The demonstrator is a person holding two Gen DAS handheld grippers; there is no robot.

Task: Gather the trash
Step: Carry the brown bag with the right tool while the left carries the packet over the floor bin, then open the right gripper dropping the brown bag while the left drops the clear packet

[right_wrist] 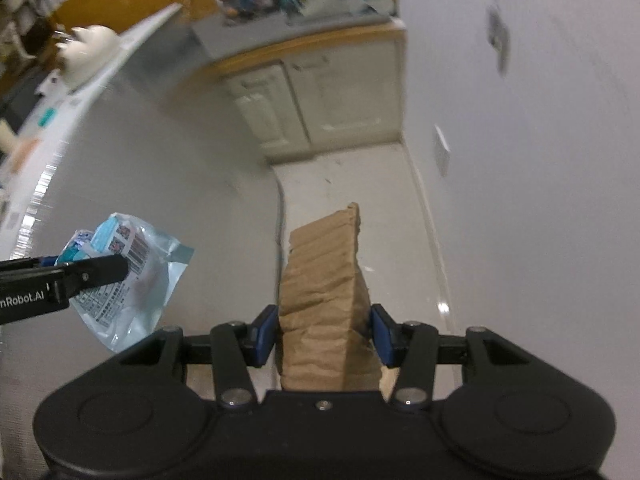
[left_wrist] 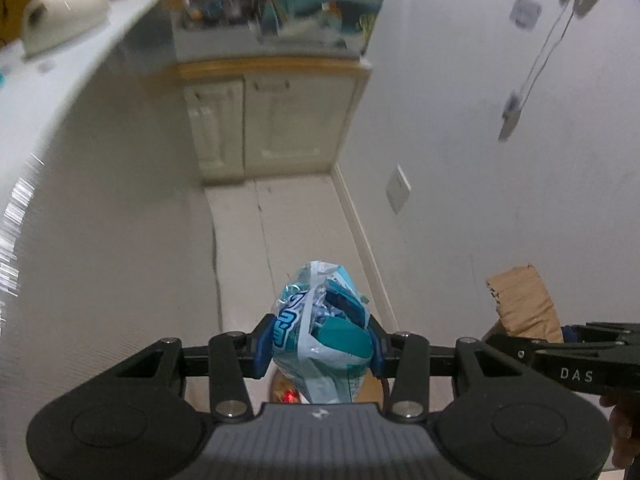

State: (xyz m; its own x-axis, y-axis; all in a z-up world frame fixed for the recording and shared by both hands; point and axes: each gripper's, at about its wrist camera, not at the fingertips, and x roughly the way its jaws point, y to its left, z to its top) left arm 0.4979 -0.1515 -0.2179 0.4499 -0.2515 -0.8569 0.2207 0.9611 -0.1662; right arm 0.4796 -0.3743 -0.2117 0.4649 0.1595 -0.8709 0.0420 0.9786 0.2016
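Observation:
My left gripper point(left_wrist: 320, 344) is shut on a crumpled blue and white plastic wrapper point(left_wrist: 320, 336), held in the air above the floor. The wrapper also shows in the right wrist view point(right_wrist: 132, 276), with the left gripper's fingers point(right_wrist: 100, 270) clamped on it. My right gripper point(right_wrist: 324, 334) is shut on a crumpled piece of brown paper point(right_wrist: 324, 288), also held up. The brown paper shows at the right edge of the left wrist view point(left_wrist: 524, 304), beside the right gripper point(left_wrist: 560, 344). Something with red bits point(left_wrist: 286, 394) lies below the wrapper, mostly hidden.
A white counter point(left_wrist: 60, 92) runs along the left with a white rounded object point(left_wrist: 60, 12) on it. A cream cabinet point(left_wrist: 272, 124) with a cluttered top stands at the far end. A white wall point(left_wrist: 500, 140) bounds the right of the narrow tiled floor point(left_wrist: 288, 232).

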